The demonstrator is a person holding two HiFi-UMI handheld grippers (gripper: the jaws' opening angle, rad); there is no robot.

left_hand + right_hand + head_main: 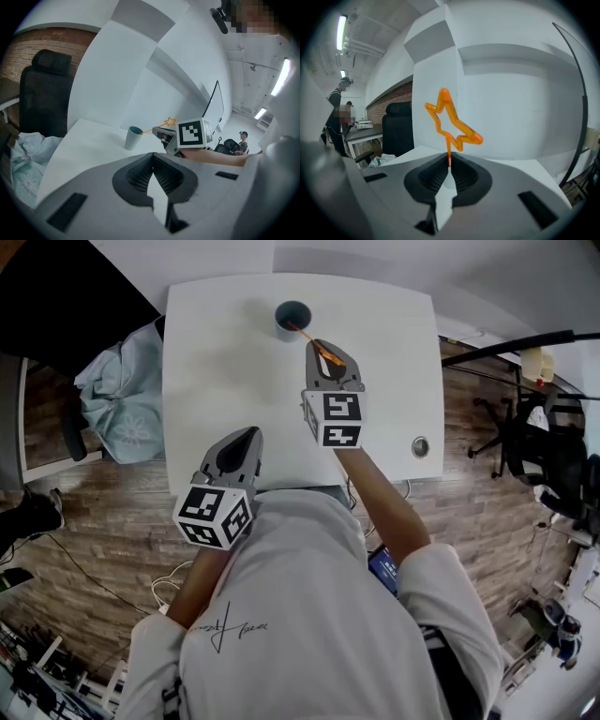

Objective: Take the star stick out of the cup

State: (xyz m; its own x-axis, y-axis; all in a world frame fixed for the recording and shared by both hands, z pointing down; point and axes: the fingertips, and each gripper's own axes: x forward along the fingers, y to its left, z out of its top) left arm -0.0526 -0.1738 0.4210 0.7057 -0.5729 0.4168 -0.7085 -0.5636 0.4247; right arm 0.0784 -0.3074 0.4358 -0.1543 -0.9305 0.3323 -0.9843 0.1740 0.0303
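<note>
A dark teal cup (pixel 293 315) stands near the far edge of the white table (pixel 216 362). My right gripper (pixel 319 348) hovers just right of it, shut on the thin orange star stick (pixel 314 341). In the right gripper view the star (pixel 450 123) stands above the jaws, its stem pinched between them at my right gripper (pixel 449 161). From the left gripper view the stick (pixel 154 128) slants from the rim of the cup (pixel 133 137) up to the star (pixel 169 123); whether its lower end sits inside the cup is not clear. My left gripper (pixel 251 432) rests over the table's near edge, shut and empty.
A light blue cloth (pixel 117 399) lies over a chair left of the table, and a black chair back (pixel 44 93) rises behind it. A round metal grommet (pixel 420 446) sits in the table's right side. A black office chair (pixel 553 451) and a thin black arm (pixel 516 343) stand to the right.
</note>
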